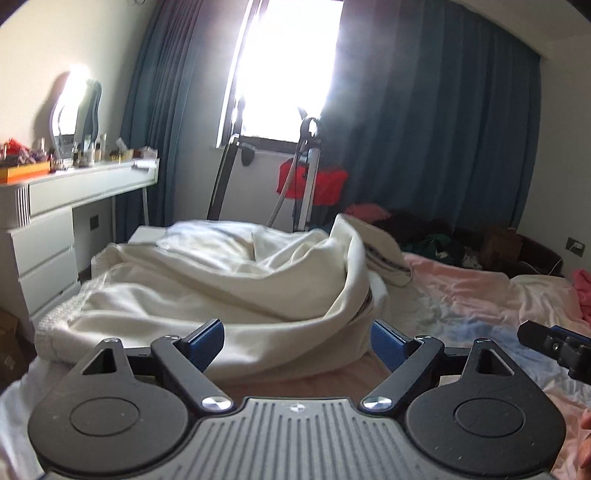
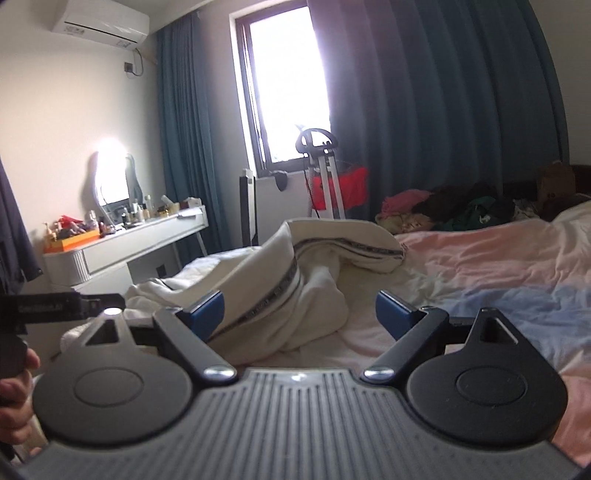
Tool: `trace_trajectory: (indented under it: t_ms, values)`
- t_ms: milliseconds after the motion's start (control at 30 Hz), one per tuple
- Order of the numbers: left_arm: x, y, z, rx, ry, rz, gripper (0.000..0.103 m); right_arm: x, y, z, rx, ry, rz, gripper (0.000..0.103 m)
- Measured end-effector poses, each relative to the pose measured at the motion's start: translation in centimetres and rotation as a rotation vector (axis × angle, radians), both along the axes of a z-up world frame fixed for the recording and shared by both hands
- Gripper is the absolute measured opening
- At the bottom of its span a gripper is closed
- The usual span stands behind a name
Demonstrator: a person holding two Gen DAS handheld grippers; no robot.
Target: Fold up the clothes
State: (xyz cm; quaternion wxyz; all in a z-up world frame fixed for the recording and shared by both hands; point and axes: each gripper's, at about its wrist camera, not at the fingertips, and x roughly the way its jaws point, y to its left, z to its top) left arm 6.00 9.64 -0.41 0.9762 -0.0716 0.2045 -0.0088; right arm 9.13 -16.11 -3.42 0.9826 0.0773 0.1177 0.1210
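The left gripper (image 1: 297,341) and right gripper (image 2: 298,314) are hovering with jaws apart, gripping nothing, facing the crumpled cream garment (image 1: 229,280) lying at twelve o'clock on the bed (image 2: 498,258).

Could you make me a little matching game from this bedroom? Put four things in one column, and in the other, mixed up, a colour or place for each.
Things:
1. crumpled garment
2. curtains
3. air conditioner
4. orange tray

Descriptions:
A. high on the wall
B. cream white, heaped on the bed
C. on the white dressing table
D. dark blue, beside the window

Pairs: 1-B, 2-D, 3-A, 4-C
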Motion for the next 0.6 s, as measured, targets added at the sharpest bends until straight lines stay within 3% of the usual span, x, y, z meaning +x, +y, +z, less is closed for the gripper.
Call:
trace_trajectory:
  t_ms: [233,367,600]
  values:
    - [2.9,1.1,-1.0,-0.028,0.004,0.007,0.096,1.7,-0.5,-1.7,0.088,0.106,-0.087,0.091]
    - [9.0,-0.1,0.1,-0.003,-0.008,-0.056,0.096,2.1,-0.4,-2.9,0.031,0.142,-0.143,0.090]
    - [23.6,-5.3,2.3,0.120,0.005,-0.120,0.099,4.1,-2.7,-4.6,0.106,0.259,-0.188,0.090]
